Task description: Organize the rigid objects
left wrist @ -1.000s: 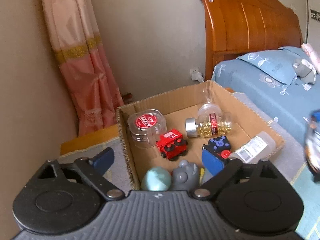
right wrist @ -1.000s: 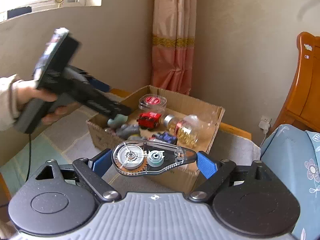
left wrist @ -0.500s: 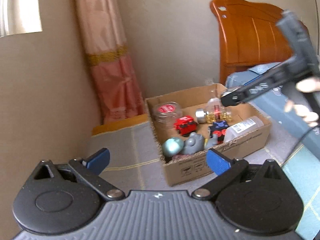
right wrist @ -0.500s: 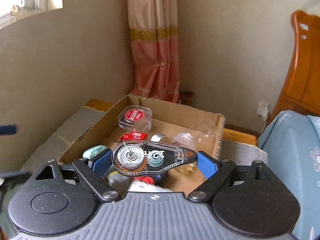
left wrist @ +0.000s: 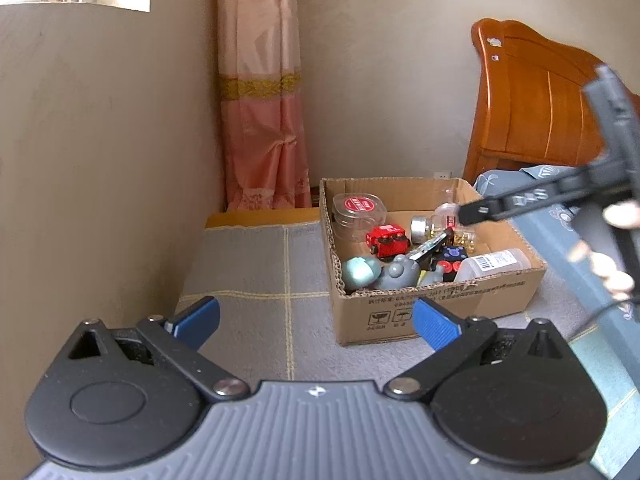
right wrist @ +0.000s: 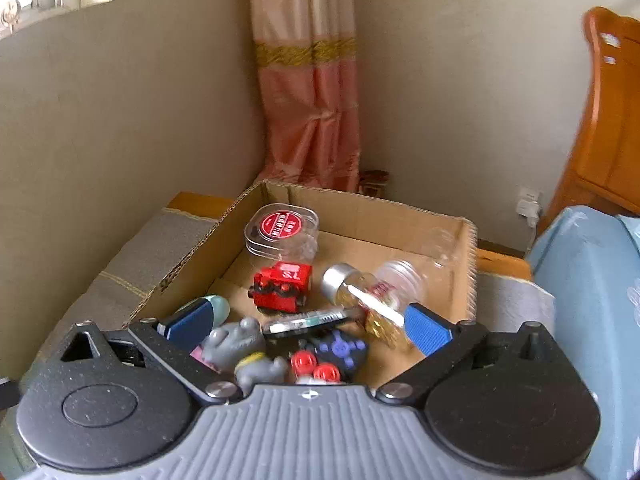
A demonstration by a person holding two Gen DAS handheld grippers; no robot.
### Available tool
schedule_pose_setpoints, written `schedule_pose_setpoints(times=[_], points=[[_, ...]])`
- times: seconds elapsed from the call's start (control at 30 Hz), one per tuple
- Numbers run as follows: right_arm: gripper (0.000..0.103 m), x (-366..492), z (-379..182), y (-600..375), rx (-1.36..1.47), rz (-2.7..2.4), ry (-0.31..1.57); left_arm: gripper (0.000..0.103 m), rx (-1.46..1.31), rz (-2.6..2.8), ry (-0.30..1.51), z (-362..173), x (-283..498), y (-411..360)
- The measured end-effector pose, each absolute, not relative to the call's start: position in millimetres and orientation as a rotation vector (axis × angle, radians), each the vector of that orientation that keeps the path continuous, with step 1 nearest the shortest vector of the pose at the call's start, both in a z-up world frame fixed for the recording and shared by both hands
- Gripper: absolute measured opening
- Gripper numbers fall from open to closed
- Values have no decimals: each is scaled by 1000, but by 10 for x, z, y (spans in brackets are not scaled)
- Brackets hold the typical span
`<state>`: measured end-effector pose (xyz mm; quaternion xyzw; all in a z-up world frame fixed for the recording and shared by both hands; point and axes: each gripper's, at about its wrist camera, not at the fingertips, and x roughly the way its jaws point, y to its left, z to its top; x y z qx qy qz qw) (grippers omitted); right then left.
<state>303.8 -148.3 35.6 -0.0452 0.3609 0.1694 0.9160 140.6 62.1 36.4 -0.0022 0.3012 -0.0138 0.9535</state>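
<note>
We read "SL" on the red toy train (right wrist: pixel 282 286). Our right gripper (right wrist: pixel 306 326) jaws have just opened, dropping the correction tape (right wrist: pixel 310 320) into the cardboard box (right wrist: pixel 360 210); left gripper (left wrist: pixel 316 320) jaws gape empty.

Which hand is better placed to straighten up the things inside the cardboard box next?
Right. The right hand-held gripper hangs open directly over the cardboard box; the left hand-held gripper, also open, is outside it, over the grey cloth.

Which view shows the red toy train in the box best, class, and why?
The right wrist view: the red toy train sits near, large and unobstructed inside the cardboard box. The left wrist view shows it smaller, farther away, among clutter.
</note>
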Motion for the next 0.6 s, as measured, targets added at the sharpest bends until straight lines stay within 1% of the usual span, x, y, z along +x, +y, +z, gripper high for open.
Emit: schedule_pose_setpoints(times=[0.17, 0.3, 0.4, 0.53, 0.6], points=[[103, 2529, 499, -1594, -116, 250, 753, 102, 52, 1, 628, 397, 1352, 394], [103, 2052, 441, -1653, -114, 88, 780, 102, 54, 23, 684, 377, 1333, 214], [103, 1709, 353, -1737, -47, 31, 805, 102, 56, 32, 733, 364, 1305, 93], [103, 1498, 259, -1748, -51, 3, 849, 102, 80, 15, 734, 389, 1229, -36], [103, 1420, 290, -1739, -65, -8, 841, 102, 78, 12, 740, 408, 1204, -82]])
